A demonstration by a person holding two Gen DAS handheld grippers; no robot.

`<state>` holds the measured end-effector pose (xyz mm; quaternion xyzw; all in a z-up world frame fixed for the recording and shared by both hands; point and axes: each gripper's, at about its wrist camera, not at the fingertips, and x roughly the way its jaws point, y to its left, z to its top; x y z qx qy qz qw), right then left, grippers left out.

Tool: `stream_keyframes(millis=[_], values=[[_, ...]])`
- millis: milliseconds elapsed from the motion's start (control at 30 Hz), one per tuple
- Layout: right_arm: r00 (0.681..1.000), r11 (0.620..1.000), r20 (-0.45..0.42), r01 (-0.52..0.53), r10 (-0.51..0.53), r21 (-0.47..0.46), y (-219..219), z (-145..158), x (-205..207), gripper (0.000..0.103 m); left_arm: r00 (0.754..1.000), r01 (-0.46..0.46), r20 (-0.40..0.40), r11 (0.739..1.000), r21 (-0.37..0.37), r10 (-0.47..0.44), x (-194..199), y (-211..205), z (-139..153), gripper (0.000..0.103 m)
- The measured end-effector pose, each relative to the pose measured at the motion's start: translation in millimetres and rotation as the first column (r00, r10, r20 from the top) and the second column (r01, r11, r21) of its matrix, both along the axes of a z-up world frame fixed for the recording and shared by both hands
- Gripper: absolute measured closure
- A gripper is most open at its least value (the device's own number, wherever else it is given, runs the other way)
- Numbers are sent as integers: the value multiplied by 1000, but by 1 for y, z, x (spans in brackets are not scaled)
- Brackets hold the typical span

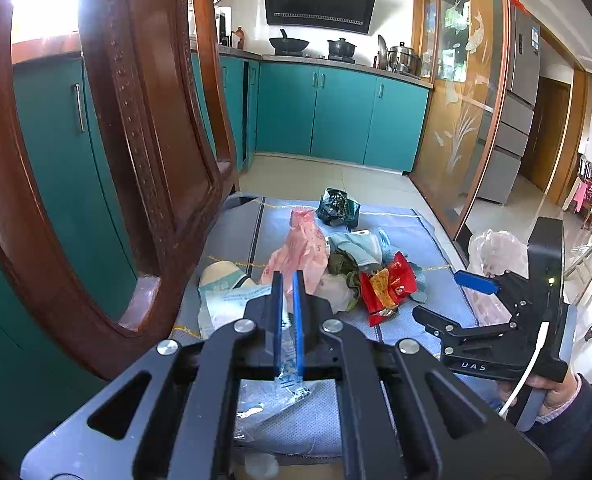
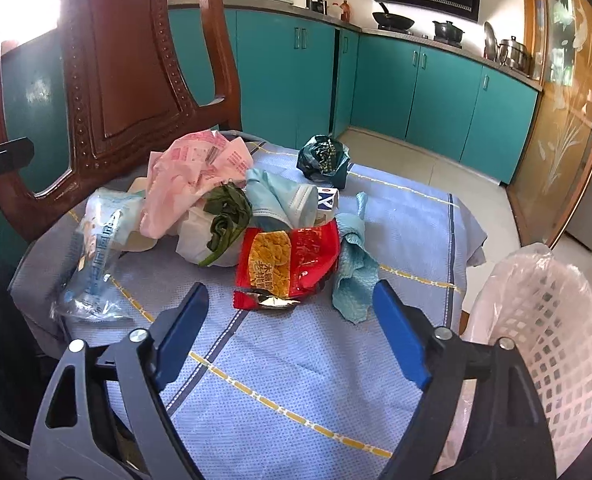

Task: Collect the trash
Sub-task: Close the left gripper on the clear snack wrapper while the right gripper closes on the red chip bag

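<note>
A pile of trash lies on a blue cloth [image 2: 296,380] over a chair seat: a red snack bag [image 2: 292,264], a pink plastic bag [image 2: 188,176], a teal cloth [image 2: 351,276], wilted greens [image 2: 226,216] and a dark green crumpled bag [image 2: 323,158]. My left gripper [image 1: 288,280] is shut on a clear wrapper with blue print [image 1: 292,380], which hangs below its pads. In the right wrist view that wrapper [image 2: 96,248] stretches along the pile's left side. My right gripper [image 2: 290,296] stands open just short of the red snack bag [image 1: 387,288], with nothing between its fingers; it also shows as the right gripper [image 1: 451,300] in the left wrist view.
A white lattice basket [image 2: 543,312] lined with a thin plastic bag stands to the right of the seat. The carved wooden chair back [image 2: 128,60] rises close on the left. Teal kitchen cabinets [image 2: 435,92] and a tiled floor lie beyond. A hand [image 1: 555,396] holds the right gripper.
</note>
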<state>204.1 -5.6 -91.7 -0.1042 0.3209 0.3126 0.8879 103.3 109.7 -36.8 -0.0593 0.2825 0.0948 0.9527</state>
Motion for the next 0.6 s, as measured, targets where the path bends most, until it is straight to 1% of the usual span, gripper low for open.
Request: stream_keyframes(millis=[167,233,300,367,400,433,467,500,533,600], values=[[1000,1000,-12,11,-11,-2,-1,-2,3,20,998,6,-59,1000,-26,-7,8,5,-14,97],[1000,1000,-15,16,-17,-4,-1,-3,3,20,996,2,-90,999,-49,-7,10,9,-23,97],[1000,1000,-14,22,-22,-4,-2,-2,3,20,993,-2,-116,996,-90,-9,11,14,-32,97],[1000,1000,-13,26,-26,2,-4,-2,3,18,991,10,-134,996,-88,-22,11,13,-38,93],[999,1000,-12,30,-30,4,-4,-1,3,14,990,13,-140,997,-79,-25,12,12,-41,85],[999,999,-11,35,-35,6,-5,-2,4,13,989,16,-147,998,-66,-26,13,10,-43,72],[999,999,-11,41,-41,6,-6,-2,5,11,989,15,-149,998,-62,-24,13,9,-44,65],[999,999,-14,51,-51,5,-6,-2,7,9,988,11,-155,998,-61,-20,15,9,-47,53],[998,998,-18,59,-59,5,-7,-3,9,8,987,9,-162,998,-65,-19,17,8,-49,46],[996,997,-32,82,-81,8,-10,-5,13,6,980,0,-197,996,-86,-17,24,9,-56,39]])
